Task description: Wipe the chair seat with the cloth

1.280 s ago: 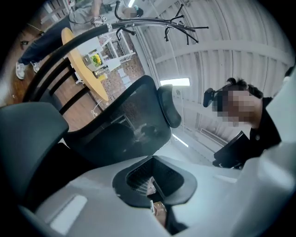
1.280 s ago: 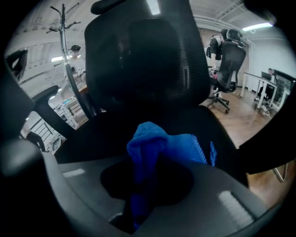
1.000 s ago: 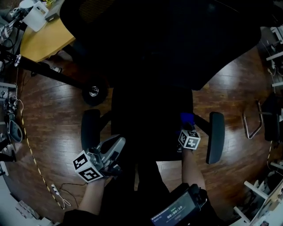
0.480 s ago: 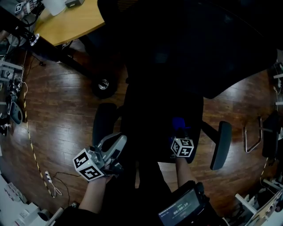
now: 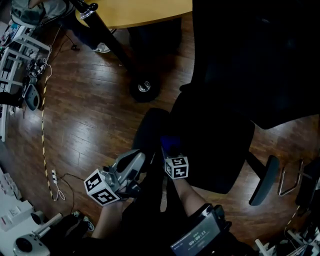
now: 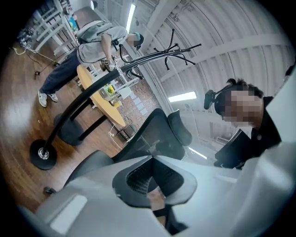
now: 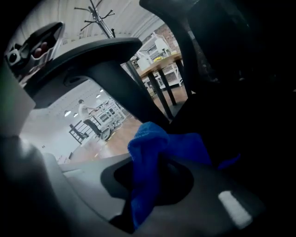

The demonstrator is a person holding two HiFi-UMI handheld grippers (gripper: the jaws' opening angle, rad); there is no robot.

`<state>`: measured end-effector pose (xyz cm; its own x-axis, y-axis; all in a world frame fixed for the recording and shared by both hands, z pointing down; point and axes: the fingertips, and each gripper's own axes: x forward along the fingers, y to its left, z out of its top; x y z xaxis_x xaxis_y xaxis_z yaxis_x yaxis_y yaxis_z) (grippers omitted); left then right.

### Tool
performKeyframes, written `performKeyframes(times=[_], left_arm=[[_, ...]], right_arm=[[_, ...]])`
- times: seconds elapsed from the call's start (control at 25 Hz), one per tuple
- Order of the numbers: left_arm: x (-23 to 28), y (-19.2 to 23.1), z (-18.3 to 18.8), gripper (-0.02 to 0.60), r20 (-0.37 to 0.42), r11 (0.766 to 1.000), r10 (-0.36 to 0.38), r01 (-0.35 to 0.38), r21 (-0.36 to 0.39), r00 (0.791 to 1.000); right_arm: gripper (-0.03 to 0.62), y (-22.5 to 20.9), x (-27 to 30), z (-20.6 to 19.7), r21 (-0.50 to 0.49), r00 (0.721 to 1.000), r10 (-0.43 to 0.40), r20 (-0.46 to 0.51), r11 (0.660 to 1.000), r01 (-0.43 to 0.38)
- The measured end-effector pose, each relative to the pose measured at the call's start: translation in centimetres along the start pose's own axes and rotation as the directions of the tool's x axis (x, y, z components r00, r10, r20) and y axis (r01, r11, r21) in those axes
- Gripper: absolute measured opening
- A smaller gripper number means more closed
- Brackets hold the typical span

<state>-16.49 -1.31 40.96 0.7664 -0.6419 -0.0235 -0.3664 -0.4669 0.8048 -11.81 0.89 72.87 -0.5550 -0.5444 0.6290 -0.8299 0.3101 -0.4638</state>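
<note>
The black office chair's seat (image 5: 215,145) fills the middle of the head view, its backrest (image 5: 255,60) above. My right gripper (image 5: 170,151) is shut on a blue cloth (image 5: 169,144) at the seat's front left edge, beside the left armrest (image 5: 150,129). In the right gripper view the blue cloth (image 7: 155,155) bunches between the jaws of the right gripper (image 7: 152,173), against the dark seat. My left gripper (image 5: 135,160) hangs left of the chair over the floor, shut with nothing in it. In its own view the left gripper (image 6: 152,158) points up at the backrest (image 6: 159,132).
A wooden table (image 5: 145,10) stands at the top, a black stand's wheeled base (image 5: 144,86) below it. A striped cable (image 5: 42,125) runs along the floor at the left. The right armrest (image 5: 265,179) and a metal frame (image 5: 287,177) are at the right. A person (image 6: 90,44) bends over the table.
My right gripper has carried the cloth leftward across the seat to its front left edge. The head view has swung, so the chair now sits further right. The left gripper has hardly moved.
</note>
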Motion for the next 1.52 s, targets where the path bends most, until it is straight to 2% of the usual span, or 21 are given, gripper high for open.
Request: performKeyframes(times=[0.2, 0.36, 0.52, 0.64, 0.76, 0.84, 0.96, 1.12, 1.24, 1.36, 1.44, 1.52], left_arm=[[-1.0, 0.4, -0.1, 0.003, -0.005, 1.000, 0.004, -0.004, -0.002, 1.000], [0.1, -0.8, -0.9, 0.002, -0.039, 0.999, -0.033, 0.033, 0.001, 0.999], [1.9, -1.8, -2.2, 0.002, -0.098, 0.998, -0.069, 0.068, -0.005, 0.993], [4.1, -2.8, -3.6, 0.002, -0.151, 0.994, -0.110, 0.108, -0.025, 0.982], [7.0, -4.5, -5.1, 0.003, -0.217, 0.984, -0.177, 0.173, -0.038, 0.960], [8.6, -5.7, -6.1, 0.003, -0.250, 0.976, -0.219, 0.214, -0.046, 0.943], [10.6, -7.5, -7.6, 0.002, -0.284, 0.964, -0.264, 0.259, -0.054, 0.922], [12.6, -8.8, -8.7, 0.002, -0.305, 0.957, -0.289, 0.284, -0.062, 0.907], [12.8, -8.6, -8.2, 0.002, -0.310, 0.960, -0.277, 0.274, -0.054, 0.910], [11.3, -7.9, -7.7, 0.003, -0.287, 0.968, -0.250, 0.247, -0.047, 0.925], [10.5, -6.9, -7.0, 0.002, -0.268, 0.974, -0.225, 0.220, -0.047, 0.937], [10.5, -6.0, -5.6, 0.003, -0.252, 0.978, -0.207, 0.201, -0.048, 0.945]], right_arm=[[0.060, -0.4, -0.2, -0.6, -0.044, 1.000, -0.004, 0.009, 0.999, 0.004], [0.060, -3.9, -2.8, -2.3, -0.025, 0.996, -0.084, 0.006, 0.996, 0.084], [0.060, -9.9, -7.9, -4.5, 0.011, 0.980, -0.200, -0.015, 0.980, 0.200], [0.060, -15.6, -13.5, -6.1, 0.074, 0.942, -0.336, -0.019, 0.939, 0.336], [0.060, -20.8, -20.1, -7.7, 0.159, 0.880, -0.474, -0.015, 0.868, 0.470], [0.060, -23.3, -24.1, -8.6, 0.216, 0.839, -0.544, -0.006, 0.819, 0.532], [0.060, -25.4, -28.7, -9.5, 0.277, 0.795, -0.607, 0.012, 0.766, 0.580], [0.060, -26.8, -30.4, -9.7, 0.298, 0.770, -0.637, 0.042, 0.743, 0.599], [0.060, -27.1, -30.7, -8.9, 0.295, 0.770, -0.635, 0.066, 0.749, 0.593], [0.060, -26.1, -30.8, -8.8, 0.310, 0.783, -0.618, 0.069, 0.759, 0.572], [0.060, -24.1, -28.9, -7.9, 0.294, 0.811, -0.579, 0.087, 0.792, 0.535], [0.060, -21.2, -25.6, -6.0, 0.259, 0.851, -0.516, 0.098, 0.839, 0.479]])
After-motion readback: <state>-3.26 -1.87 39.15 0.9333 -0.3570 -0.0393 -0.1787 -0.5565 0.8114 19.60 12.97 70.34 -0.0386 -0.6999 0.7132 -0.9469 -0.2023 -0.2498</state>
